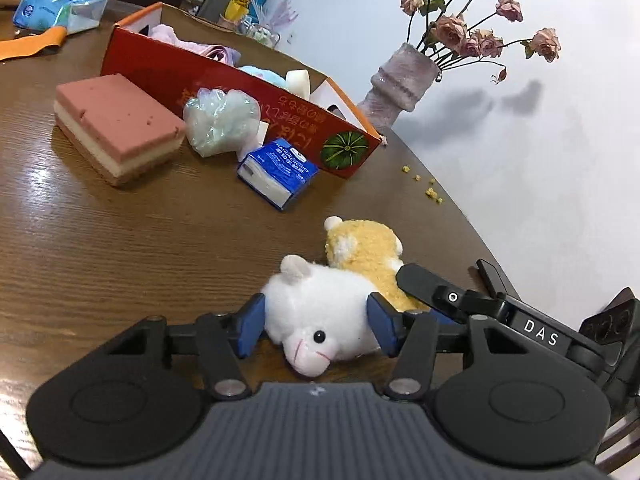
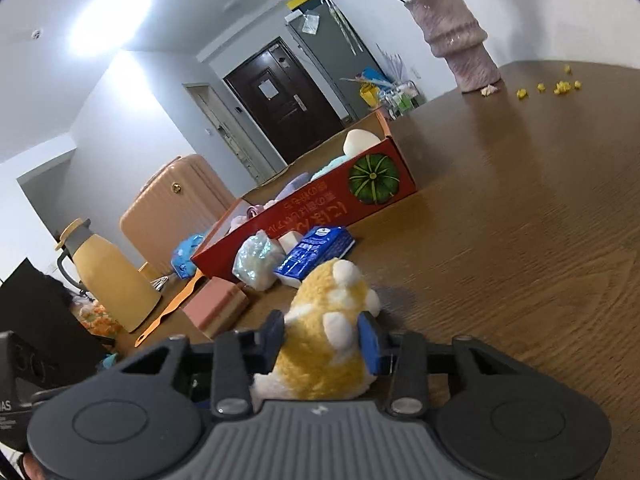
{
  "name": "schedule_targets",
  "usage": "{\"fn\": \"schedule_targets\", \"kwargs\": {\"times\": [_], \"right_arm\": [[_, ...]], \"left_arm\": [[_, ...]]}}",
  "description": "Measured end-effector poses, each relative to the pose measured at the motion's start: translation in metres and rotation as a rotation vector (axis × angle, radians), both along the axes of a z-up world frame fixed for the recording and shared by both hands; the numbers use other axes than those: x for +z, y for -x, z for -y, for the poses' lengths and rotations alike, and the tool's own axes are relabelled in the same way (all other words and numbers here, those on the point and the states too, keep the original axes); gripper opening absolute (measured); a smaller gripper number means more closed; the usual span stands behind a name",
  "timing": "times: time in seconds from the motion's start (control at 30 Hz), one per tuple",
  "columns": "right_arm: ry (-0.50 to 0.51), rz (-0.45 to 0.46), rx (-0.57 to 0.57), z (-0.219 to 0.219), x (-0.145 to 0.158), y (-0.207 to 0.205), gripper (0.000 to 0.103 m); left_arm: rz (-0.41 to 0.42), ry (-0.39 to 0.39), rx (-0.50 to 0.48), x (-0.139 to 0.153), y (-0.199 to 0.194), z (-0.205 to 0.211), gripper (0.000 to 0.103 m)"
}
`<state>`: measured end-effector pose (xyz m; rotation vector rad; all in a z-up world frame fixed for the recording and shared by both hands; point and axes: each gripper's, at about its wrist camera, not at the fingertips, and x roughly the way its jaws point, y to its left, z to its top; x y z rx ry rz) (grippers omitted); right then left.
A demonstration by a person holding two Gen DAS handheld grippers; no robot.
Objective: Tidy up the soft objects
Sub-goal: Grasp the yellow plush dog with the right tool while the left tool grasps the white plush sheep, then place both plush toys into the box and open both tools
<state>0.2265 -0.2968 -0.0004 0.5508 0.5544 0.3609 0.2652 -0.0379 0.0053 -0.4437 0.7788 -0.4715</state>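
My left gripper [image 1: 316, 326] clamps the white plush lamb [image 1: 320, 312] on the wooden table [image 1: 120, 248]; my right gripper [image 2: 324, 340] squeezes the yellow plush hamster [image 2: 324, 332] just beside it. Ahead lie a blue tissue pack [image 1: 278, 172], a bagged sponge [image 1: 220, 120], a pink layered sponge [image 1: 116, 124] and the red pumpkin box [image 1: 240, 92].

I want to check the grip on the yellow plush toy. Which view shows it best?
The right wrist view: the yellow plush toy fills the centre, squeezed between the right gripper's blue pads. The left wrist view shows only its upper part, behind the white plush toy and the right gripper's black finger.
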Motion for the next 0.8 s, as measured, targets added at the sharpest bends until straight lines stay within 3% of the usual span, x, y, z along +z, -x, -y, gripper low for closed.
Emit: {"fn": "schedule_targets", "kwargs": {"times": [0.13,0.27,0.5,0.63,0.8], "right_arm": [[-0.001,-0.01,0.002,-0.001,0.004,-0.002,0.036],[0.027,0.071,-0.004,-0.003,0.038,-0.011,0.036],[0.083,0.151,0.009,0.001,0.096,-0.113,0.036],[0.118,0.118,0.004,-0.001,0.098,-0.183,0.036],[0.152,0.021,-0.009,-0.005,0.075,-0.243,0.036]], "left_arm": [[-0.014,0.009,0.008,0.005,-0.003,0.003,0.054],[0.064,0.034,0.006,0.039,-0.022,0.005,0.054],[0.123,0.057,0.004,0.083,-0.132,0.012,0.053],[0.078,0.061,0.014,0.076,-0.199,0.018,0.054],[0.033,0.012,0.022,0.046,-0.242,0.029,0.052]]}}
